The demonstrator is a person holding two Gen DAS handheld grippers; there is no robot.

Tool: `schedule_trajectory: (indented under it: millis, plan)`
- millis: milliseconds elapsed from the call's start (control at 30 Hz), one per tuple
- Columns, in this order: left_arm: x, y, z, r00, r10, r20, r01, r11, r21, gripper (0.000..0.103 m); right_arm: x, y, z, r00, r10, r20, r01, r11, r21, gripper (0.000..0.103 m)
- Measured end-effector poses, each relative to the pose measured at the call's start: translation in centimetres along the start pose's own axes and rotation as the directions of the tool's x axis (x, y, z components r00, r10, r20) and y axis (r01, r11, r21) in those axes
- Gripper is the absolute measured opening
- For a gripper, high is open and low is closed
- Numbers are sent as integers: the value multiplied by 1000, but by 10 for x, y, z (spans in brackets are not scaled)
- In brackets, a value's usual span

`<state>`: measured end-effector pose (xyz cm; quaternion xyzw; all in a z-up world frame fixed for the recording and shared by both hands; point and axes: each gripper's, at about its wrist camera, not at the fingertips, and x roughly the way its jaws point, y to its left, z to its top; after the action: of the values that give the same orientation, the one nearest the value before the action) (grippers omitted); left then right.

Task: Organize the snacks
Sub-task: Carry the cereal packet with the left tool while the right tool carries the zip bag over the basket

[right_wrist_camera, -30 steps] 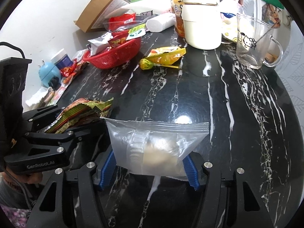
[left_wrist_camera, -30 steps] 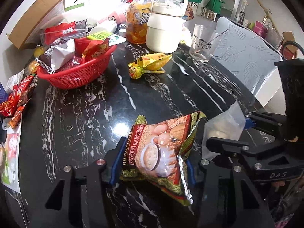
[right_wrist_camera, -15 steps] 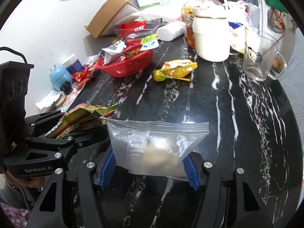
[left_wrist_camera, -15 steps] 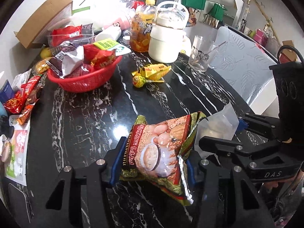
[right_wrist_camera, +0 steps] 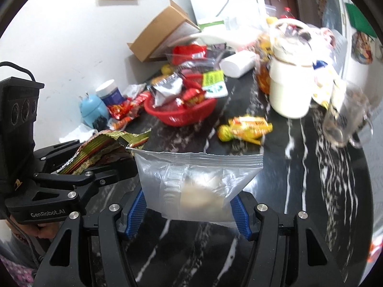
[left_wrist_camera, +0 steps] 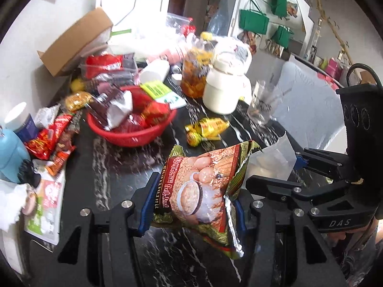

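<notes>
1. Both grippers have risen; the red basket now sits lower in each view.
2. The left gripper pinches a cereal packet; the right gripper pinches a clear zip bag.
3. Only the right view shows the bag's seal.
4. Yellow snacks lie between basket and white jug.

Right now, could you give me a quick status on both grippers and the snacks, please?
Left gripper shut on cereal packet. Right gripper shut on clear zip bag. Red basket already full. Yellow packet loose on table.
</notes>
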<state>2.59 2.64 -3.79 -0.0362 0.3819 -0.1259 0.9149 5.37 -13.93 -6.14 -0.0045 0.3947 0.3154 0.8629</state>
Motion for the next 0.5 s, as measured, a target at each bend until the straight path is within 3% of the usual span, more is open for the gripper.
schedule_trajectory:
  millis: [500]
  plan:
    - [-23, 38, 52, 990, 60, 131, -52, 997, -64, 52, 0, 19, 74, 995, 32, 90, -22, 994, -104, 63]
